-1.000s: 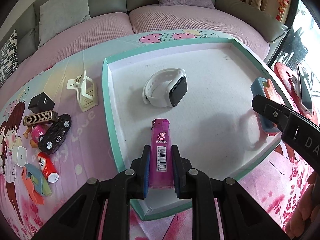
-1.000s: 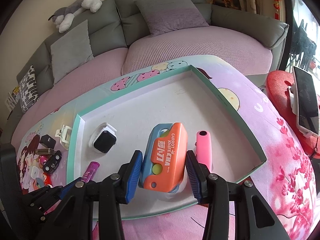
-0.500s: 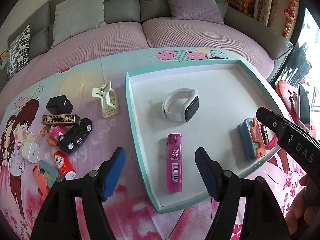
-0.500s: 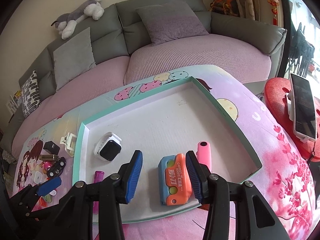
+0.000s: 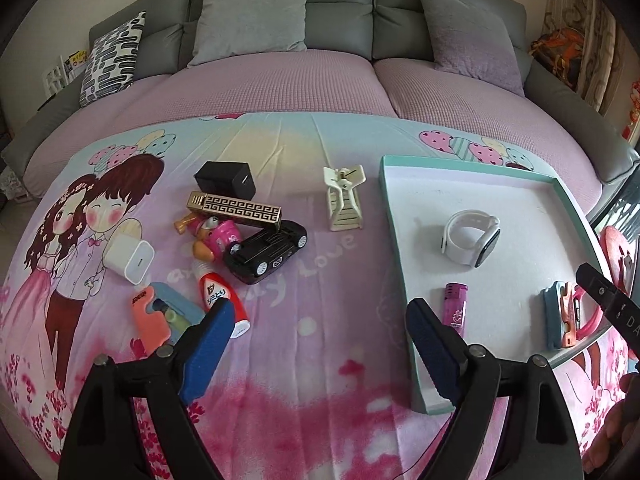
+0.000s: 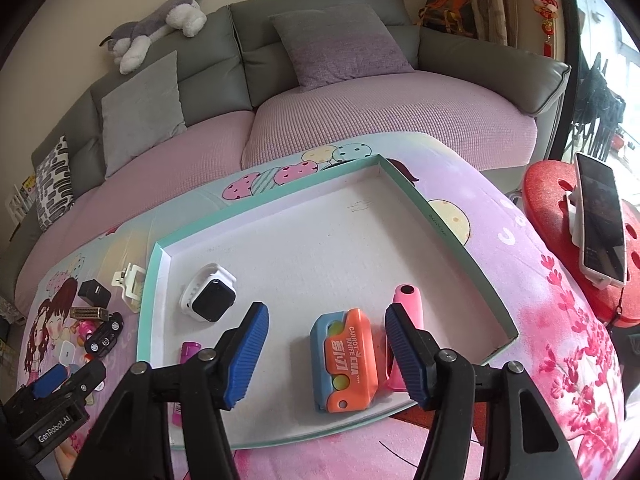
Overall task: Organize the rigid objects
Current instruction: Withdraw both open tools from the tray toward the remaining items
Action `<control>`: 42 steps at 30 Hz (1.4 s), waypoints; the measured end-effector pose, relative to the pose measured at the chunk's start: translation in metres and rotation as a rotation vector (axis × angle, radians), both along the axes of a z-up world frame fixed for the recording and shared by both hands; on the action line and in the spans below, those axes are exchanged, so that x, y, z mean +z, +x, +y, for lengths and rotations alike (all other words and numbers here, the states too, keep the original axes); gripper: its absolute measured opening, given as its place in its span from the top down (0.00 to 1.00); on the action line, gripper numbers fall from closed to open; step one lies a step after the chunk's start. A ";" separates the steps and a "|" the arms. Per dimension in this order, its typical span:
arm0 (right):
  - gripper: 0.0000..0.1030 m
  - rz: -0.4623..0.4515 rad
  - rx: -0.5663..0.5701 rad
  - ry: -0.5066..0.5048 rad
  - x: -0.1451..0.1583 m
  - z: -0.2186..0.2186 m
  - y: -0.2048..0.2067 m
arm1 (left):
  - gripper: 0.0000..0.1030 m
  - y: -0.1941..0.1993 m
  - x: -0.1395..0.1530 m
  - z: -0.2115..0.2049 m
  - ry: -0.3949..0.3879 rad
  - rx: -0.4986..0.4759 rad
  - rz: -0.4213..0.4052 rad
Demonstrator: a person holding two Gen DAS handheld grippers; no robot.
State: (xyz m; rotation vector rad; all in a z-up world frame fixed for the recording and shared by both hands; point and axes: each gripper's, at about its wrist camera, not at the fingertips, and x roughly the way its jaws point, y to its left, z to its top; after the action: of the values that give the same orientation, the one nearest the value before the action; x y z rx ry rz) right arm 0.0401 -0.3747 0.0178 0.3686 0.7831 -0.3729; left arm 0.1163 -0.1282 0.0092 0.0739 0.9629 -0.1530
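My left gripper stands wide with nothing between its pads, its jaws having just opened off the purple lighter, which now lies flat inside the teal tray near its front left corner. My right gripper has also just spread its jaws; they straddle the orange and blue carrot knife without pressing it, and it rests on the tray floor near the front edge, beside a pink tube. The white smartwatch sits further in, towards the tray's left wall.

I judge both drops finished, so the step in hand is the return for more. Next I need to carry the left gripper over the heap left of the tray and pick one piece cleanly, perhaps the black toy car or the cream hair clip.

Only the left view spreads that heap out clearly; only the right view shows the tray's far right corner and a phone on a red stool beyond it.
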 end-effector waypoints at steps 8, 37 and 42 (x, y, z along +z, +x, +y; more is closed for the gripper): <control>0.16 0.003 -0.002 -0.020 0.000 0.000 0.002 | 0.15 -0.002 -0.009 0.016 -0.013 0.054 0.021; 0.00 0.037 -0.006 -0.069 -0.002 0.009 0.009 | 0.01 -0.004 -0.013 0.038 -0.077 0.094 -0.009; 0.00 0.021 0.031 -0.071 0.003 0.025 0.015 | 0.00 -0.001 -0.016 0.059 -0.047 0.121 -0.005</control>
State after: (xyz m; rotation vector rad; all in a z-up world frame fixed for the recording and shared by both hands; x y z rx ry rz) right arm 0.0549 -0.3501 0.0212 0.2862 0.7927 -0.3747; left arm 0.1150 -0.0692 -0.0064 -0.0270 0.9552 -0.0643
